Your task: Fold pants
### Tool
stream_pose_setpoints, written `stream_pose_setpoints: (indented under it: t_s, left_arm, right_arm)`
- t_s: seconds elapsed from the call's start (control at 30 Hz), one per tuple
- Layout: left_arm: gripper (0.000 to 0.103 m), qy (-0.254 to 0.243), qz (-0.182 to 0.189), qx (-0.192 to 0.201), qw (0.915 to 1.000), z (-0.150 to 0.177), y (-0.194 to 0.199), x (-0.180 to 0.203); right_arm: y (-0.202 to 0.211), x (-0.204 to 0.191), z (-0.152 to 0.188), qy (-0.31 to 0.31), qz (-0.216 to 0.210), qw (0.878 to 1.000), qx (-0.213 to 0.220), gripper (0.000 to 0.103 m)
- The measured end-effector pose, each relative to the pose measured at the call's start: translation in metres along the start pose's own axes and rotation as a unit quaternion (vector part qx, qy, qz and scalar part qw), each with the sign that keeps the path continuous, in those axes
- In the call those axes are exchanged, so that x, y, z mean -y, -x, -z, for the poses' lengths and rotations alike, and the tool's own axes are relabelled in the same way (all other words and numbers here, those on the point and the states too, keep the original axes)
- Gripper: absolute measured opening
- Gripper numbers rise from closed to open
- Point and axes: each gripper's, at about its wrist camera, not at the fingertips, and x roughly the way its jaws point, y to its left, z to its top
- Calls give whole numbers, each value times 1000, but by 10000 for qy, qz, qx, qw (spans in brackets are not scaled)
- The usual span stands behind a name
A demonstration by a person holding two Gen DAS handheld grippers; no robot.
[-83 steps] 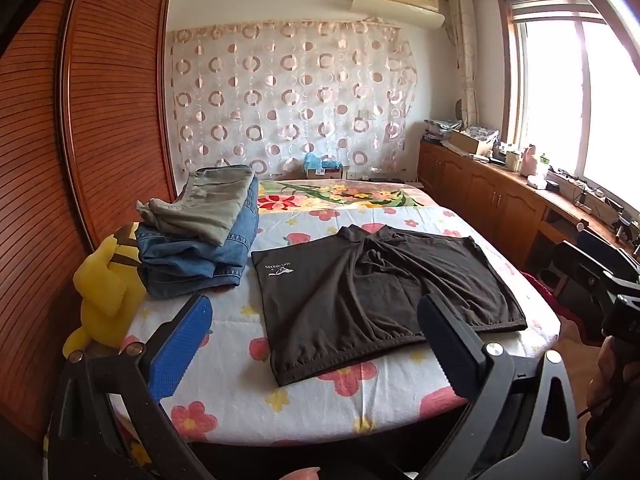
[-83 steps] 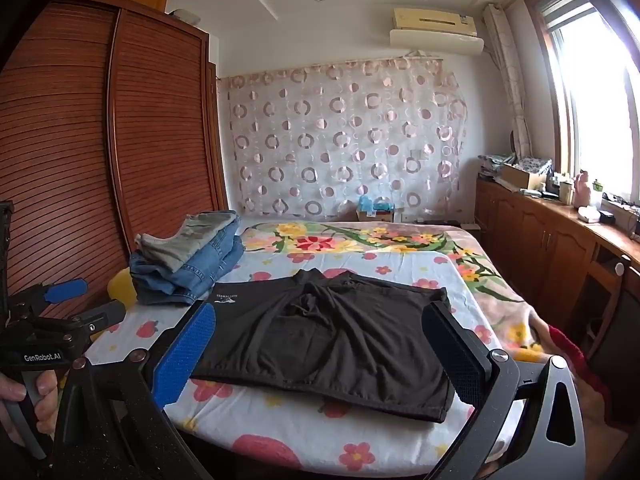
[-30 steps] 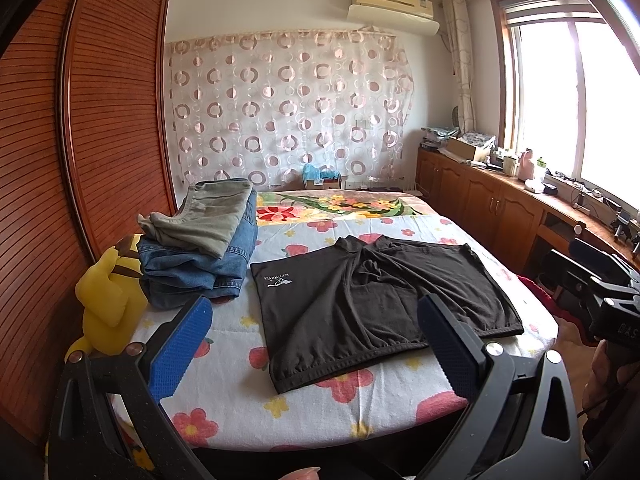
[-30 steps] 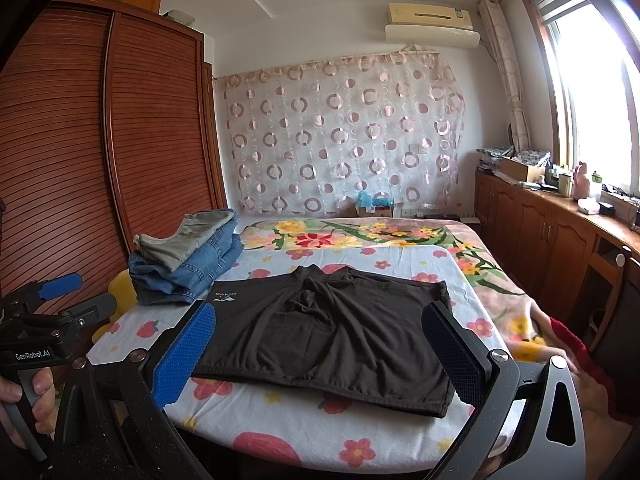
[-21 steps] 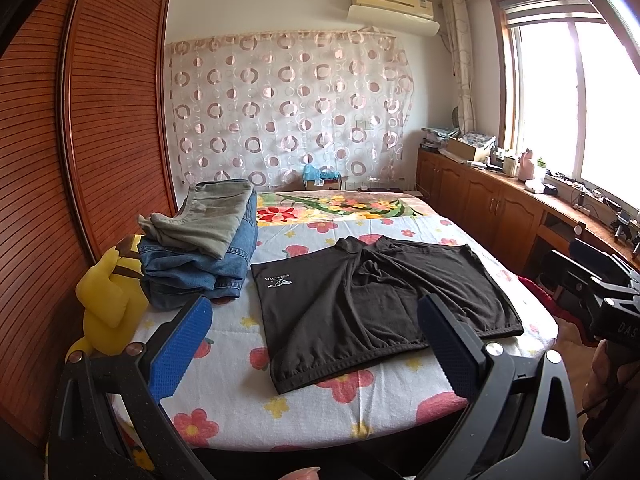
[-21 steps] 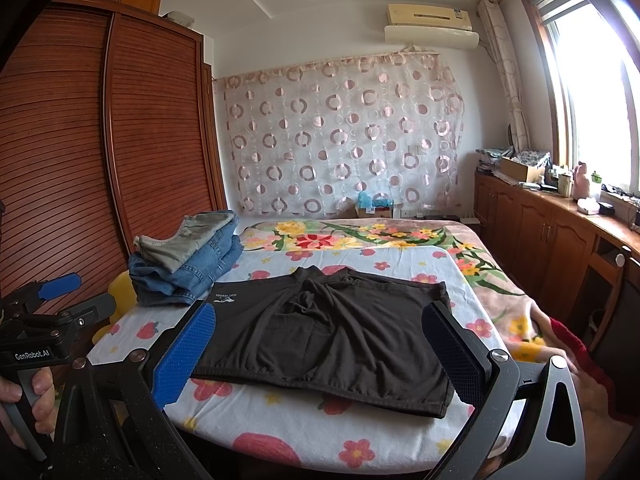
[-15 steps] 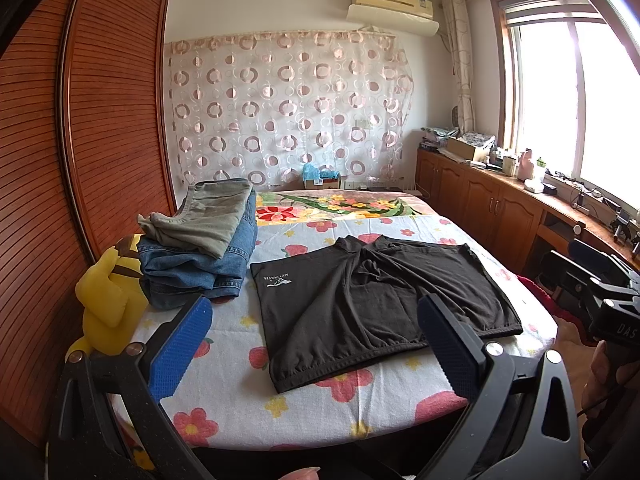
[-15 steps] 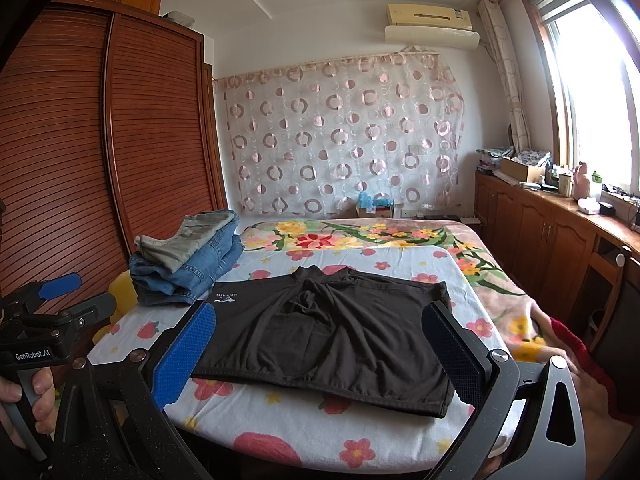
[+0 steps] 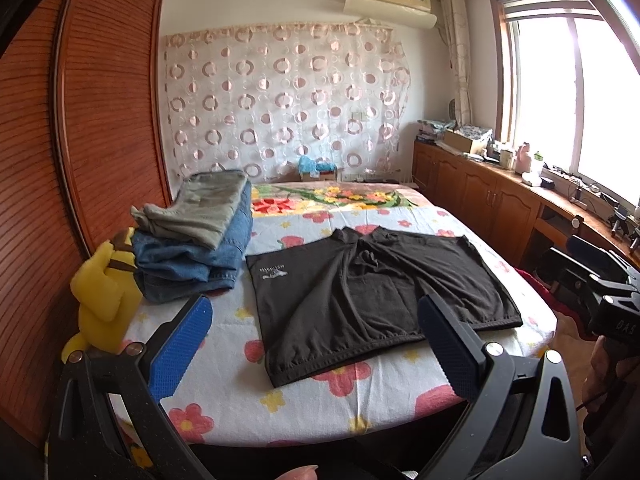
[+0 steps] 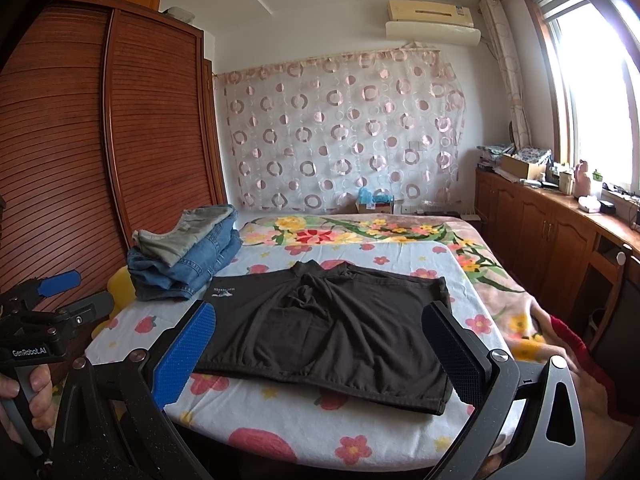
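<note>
Black short pants of thin knit fabric point(image 9: 372, 288), with a small white logo near one hem: spread flat on the bed with the white flower-print sheet point(image 9: 320, 404), close to its near edge, waistband toward the near edge, legs toward the far end. Not folded, untouched by either tool.

Stack of folded clothes: grey-green trousers point(image 9: 200, 208) on top of blue denim jeans point(image 9: 192, 260), at the left edge of the bed, just beside the black pants' logo corner.

Yellow plush toy point(image 9: 106, 292): at the near left corner of the bed, touching the denim stack.

Left gripper, black frame with blue textured pads point(image 9: 312, 344): fingers spread wide, nothing between them, held above the near edge of the bed, apart from the fabric.

Right gripper, same build point(image 10: 320, 352): fingers likewise spread wide and empty, above the near edge, clear of the pants. Seen also at the right margin of the left wrist view, handle in a hand point(image 9: 608, 364).

Left hand point(image 10: 24, 396): wrapped round the left tool's handle, at the left margin of the right wrist view.
</note>
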Motion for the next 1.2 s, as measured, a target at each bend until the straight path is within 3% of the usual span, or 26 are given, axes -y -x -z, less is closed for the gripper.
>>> stream_pose_setpoints:
  t_s: [0.7,1.0,1.07,1.2]
  left_arm:
    - [103,-57,143,-673,9976,32,-66,-13]
    - [103,56,178,-1003,9948,49,-89,-33]
    - [103,95,202,-1127,9934,55,-95,-38]
    - [102,175,220,-1276,9914,63,-103,-46]
  right_arm:
    - [-27,26,4,111,419,9961,-764,96]
    - [-29,36,6,87,575,9916,-1152,84]
    - [-33,35,5,97,627,9896,-1293,76]
    - [-33,31,0,60,621,9857,-1564,70]
